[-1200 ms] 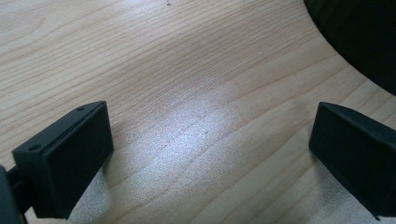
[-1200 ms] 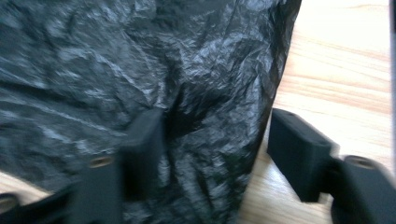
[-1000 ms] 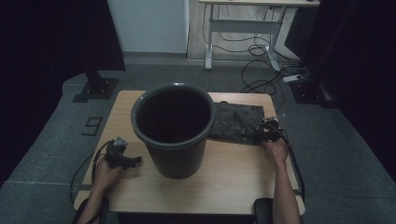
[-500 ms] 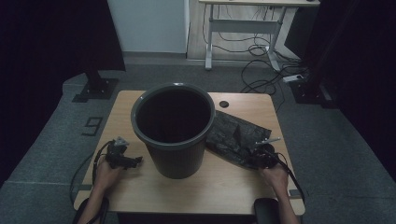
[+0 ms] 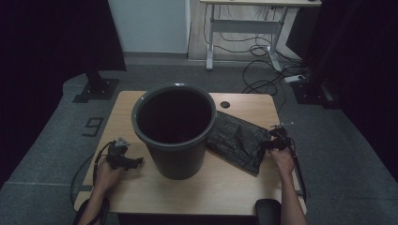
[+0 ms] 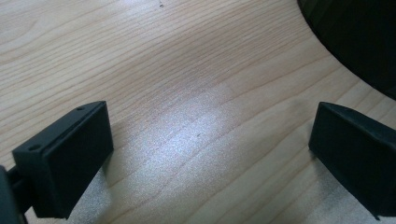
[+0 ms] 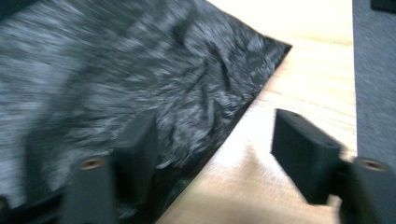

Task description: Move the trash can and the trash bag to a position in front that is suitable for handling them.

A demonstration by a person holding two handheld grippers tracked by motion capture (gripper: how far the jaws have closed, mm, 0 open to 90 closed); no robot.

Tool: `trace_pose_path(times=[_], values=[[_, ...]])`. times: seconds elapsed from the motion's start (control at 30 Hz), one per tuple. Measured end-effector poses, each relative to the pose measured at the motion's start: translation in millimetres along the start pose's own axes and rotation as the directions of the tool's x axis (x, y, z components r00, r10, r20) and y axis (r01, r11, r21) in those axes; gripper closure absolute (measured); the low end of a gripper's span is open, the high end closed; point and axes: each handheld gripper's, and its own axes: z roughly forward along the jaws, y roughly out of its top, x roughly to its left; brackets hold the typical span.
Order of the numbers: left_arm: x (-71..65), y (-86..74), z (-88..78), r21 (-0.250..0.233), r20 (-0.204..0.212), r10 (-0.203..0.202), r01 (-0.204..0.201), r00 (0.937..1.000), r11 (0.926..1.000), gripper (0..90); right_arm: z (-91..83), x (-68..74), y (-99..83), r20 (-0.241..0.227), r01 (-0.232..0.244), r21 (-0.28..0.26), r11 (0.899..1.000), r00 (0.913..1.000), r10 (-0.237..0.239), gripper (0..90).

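A large dark bucket (image 5: pixel 176 159) stands upright mid-table on the wooden table (image 5: pixel 211 197). To its right a crumpled black plastic bag (image 5: pixel 237 140) lies flat, one corner toward the front. My right gripper (image 5: pixel 271 143) is at the bag's right edge. Its jaws have just been opening, and in the right gripper view (image 7: pixel 215 135) one jaw hangs over the bag (image 7: pixel 140 70) and the other over bare wood, nothing pinched. My left gripper (image 5: pixel 136 161) rests left of the bucket, open (image 6: pixel 210 154) over bare table (image 6: pixel 187 70), with the bucket's wall (image 6: pixel 359 37) at the upper right.
A small black round cap (image 5: pixel 225 104) sits in the tabletop behind the bag. The table's right edge and grey carpet (image 7: pixel 373 70) are close to my right gripper. A desk frame with cables (image 5: pixel 263 51) stands on the floor beyond.
The right gripper dragged the bag's right side toward the front, skewing it, then let go and moved back to the right. The left gripper stayed put.
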Motion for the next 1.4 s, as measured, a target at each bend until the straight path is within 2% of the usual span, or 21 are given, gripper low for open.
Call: trace_pose_path(times=[0.03,0.07,0.17,0.27,0.3,0.4,0.47,0.5,0.53,0.57,0.67,0.77,0.8,0.83,0.93,1.03,1.1,1.17,1.2,1.27,1.4], values=[[0.0,0.0,0.0,0.0,0.0,0.0,0.0,1.0,1.0,0.0,8.4,-1.9,-0.9,-0.022,-0.017,0.029,0.999,0.9996,0.018,56.5],[0.0,0.0,0.0,0.0,0.0,0.0,0.0,1.0,1.0,0.0,8.9,-2.0,-2.1,-0.03,-0.018,0.022,1.0,0.9994,0.018,65.7],[-0.1,0.1,0.1,0.0,0.001,0.001,-0.001,1.0,1.0,0.0,3.3,1.1,-8.2,-0.074,-0.001,0.03,1.0,0.9973,0.003,82.1],[-0.1,0.1,0.1,0.0,0.001,0.001,-0.001,1.0,1.0,0.0,-4.0,9.4,-14.7,-0.07,0.042,0.052,0.998,0.9968,-0.039,84.5],[-0.2,0.1,0.2,0.0,0.001,0.002,-0.002,1.0,1.0,0.0,-13.8,21.5,-27.5,-0.099,0.089,0.052,0.995,0.9915,-0.084,85.3],[-1.0,0.3,0.3,-0.001,0.0,0.002,-0.002,1.0,1.0,0.0,-27.2,38.6,-46.5,-0.138,0.142,0.037,0.989,0.9811,-0.136,85.4],[-1.5,0.4,0.5,0.0,0.004,0.0,0.0,1.0,1.0,0.0,-39.8,53.2,-63.9,-0.183,0.183,0.03,0.983,0.9675,-0.175,84.6],[-1.7,0.6,0.6,0.0,0.003,0.003,-0.003,1.0,1.0,0.0,-45.2,58.9,-70.0,-0.197,0.204,0.033,0.978,0.961,-0.194,81.4],[-1.7,0.6,0.6,0.0,0.003,0.003,-0.003,1.0,1.0,0.0,-45.2,58.9,-70.0,-0.197,0.204,0.033,0.978,0.961,-0.194,81.4],[-2.2,0.7,0.7,0.001,0.002,0.004,-0.004,1.0,1.0,0.0,-56.5,63.3,-75.0,-0.196,0.218,0.022,0.976,0.9578,-0.21,67.7],[-2.7,1.0,0.9,0.0,0.007,0.006,-0.006,1.0,1.0,0.0,-69.6,52.3,-61.8,-0.136,0.187,-0.038,0.982,0.9723,-0.19,53.9],[-3.1,1.1,1.0,0.001,0.008,0.007,-0.007,0.9999,1.0,0.0,-64.4,36.4,-38.0,-0.07,0.16,-0.076,0.984,0.9837,-0.166,41.3],[-3.1,1.1,1.0,0.001,0.008,0.007,-0.007,0.9999,1.0,0.0,-64.4,36.4,-38.0,-0.07,0.16,-0.076,0.984,0.9837,-0.166,41.3],[-3.0,1.2,0.9,0.002,0.009,0.009,-0.009,0.9999,1.0,0.0,-52.0,28.9,-23.3,-0.064,0.155,-0.081,0.985,0.9849,-0.16,38.0],[-3.1,1.2,1.0,0.001,0.01,0.01,-0.01,0.9999,1.0,0.0,-28.9,25.9,-10.4,-0.097,0.172,-0.043,0.984,0.9797,-0.175,36.3],[-3.2,1.2,1.0,0.002,0.011,0.011,-0.011,0.9999,0.9999,0.0,-5.5,27.7,-6.1,-0.107,0.213,0.014,0.977,0.9717,-0.21,39.4],[-3.2,1.2,1.0,0.002,0.011,0.012,-0.012,0.9999,0.9999,0.0,2.5,27.8,-6.3,-0.122,0.219,0.042,0.975,0.9695,-0.212,50.5],[-3.5,1.3,1.1,0.002,0.011,0.013,-0.013,0.9998,0.9999,0.0,1.6,26.4,-7.8,-0.164,0.187,0.029,0.982,0.9701,-0.179,68.8],[-3.5,1.3,1.1,0.002,0.011,0.013,-0.013,0.9998,0.9999,0.0,1.6,26.4,-7.8,-0.164,0.187,0.029,0.982,0.9701,-0.179,68.8],[-3.7,1.4,1.2,0.001,0.012,0.014,-0.014,0.9998,0.9999,0.0,-5.5,29.2,-17.1,-0.181,0.186,0.031,0.982,0.9673,-0.177,81.7],[-4.3,1.7,1.5,0.002,0.016,0.015,-0.015,0.9998,0.9999,0.0,-20.7,41.9,-34.6,-0.176,0.224,0.048,0.973,0.9612,-0.212,82.5]])
